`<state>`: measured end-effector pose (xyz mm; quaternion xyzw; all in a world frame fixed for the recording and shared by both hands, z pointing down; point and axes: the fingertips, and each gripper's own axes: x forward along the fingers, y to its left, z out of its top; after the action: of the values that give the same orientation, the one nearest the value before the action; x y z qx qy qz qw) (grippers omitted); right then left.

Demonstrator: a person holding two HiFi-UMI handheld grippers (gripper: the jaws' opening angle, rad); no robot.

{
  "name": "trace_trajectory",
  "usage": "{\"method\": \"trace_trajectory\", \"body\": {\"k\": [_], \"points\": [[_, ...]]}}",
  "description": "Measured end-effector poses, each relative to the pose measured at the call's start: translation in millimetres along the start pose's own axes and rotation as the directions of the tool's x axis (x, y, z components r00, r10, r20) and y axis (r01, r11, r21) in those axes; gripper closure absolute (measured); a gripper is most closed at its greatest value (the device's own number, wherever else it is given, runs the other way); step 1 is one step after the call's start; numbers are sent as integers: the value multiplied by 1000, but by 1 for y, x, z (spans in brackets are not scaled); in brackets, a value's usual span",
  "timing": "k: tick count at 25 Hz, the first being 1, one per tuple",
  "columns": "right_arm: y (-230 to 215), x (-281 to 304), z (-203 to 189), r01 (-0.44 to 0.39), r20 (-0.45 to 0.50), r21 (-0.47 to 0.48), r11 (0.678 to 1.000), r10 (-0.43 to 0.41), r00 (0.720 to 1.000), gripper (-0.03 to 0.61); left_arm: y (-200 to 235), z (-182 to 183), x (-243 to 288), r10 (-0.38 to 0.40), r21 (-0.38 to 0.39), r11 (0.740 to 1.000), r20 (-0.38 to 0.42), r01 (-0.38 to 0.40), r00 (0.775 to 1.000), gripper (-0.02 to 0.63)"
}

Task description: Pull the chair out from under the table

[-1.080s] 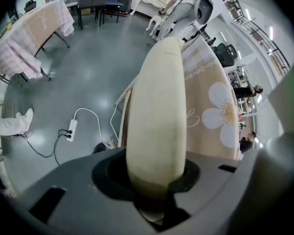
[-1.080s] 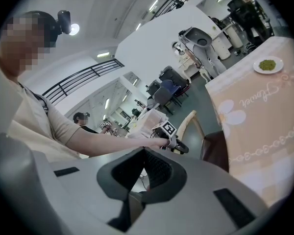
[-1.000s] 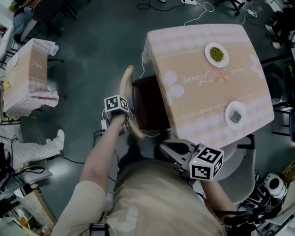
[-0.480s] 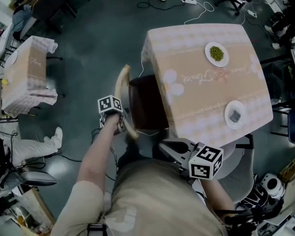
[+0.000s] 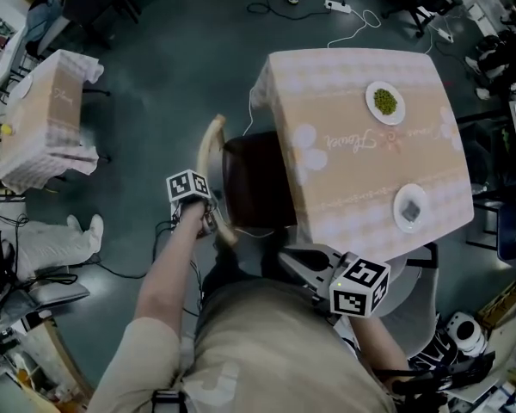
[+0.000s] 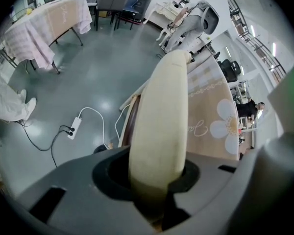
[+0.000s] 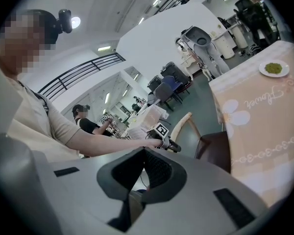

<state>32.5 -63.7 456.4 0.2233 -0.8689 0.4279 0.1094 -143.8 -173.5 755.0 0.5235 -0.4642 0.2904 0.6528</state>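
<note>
We looked steeply down on a person standing at the near corner of a cloth-covered counter (image 5: 361, 188). The chair (image 5: 254, 188) stood at the counter's left edge. Its dark seat was partly in the open, with the far side tucked under the hanging cloth. Its pale curved backrest (image 5: 211, 144) stood clear over the grey floor, on the side away from the counter.

We judged the step in hand to be the pull itself: the grip was made, but the chair was not yet free. The next move would call for a steady drag away from the counter, leftward in the head view, until the seat cleared the cloth. It would need a firm hold, so the rail could not slip and the legs slid rather than tipped.

The left gripper (image 5: 215, 222) held the near end of the backrest. Its fingers were partly closed and clamped on the pale rail, which filled the gap between them. The bare left arm reached forward and down, and the gripper pointed steeply at the floor.

The right gripper (image 5: 294, 261) sat low by the person's waist, aimed towards the counter's near corner. Its fingers were together, with nothing between them, and it touched nothing.
</note>
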Motion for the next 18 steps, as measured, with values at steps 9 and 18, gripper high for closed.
{"method": "trace_trajectory", "body": {"k": [9, 18], "points": [[5, 11, -2, -3, -29, -22, 1000, 2, 1000, 571, 9, 3, -1, -5, -2, 1000, 14, 5, 1000, 486], [10, 23, 0, -12, -55, -38, 999, 10, 998, 571, 23, 8, -8, -6, -35, 999, 36, 7, 999, 483]]}}
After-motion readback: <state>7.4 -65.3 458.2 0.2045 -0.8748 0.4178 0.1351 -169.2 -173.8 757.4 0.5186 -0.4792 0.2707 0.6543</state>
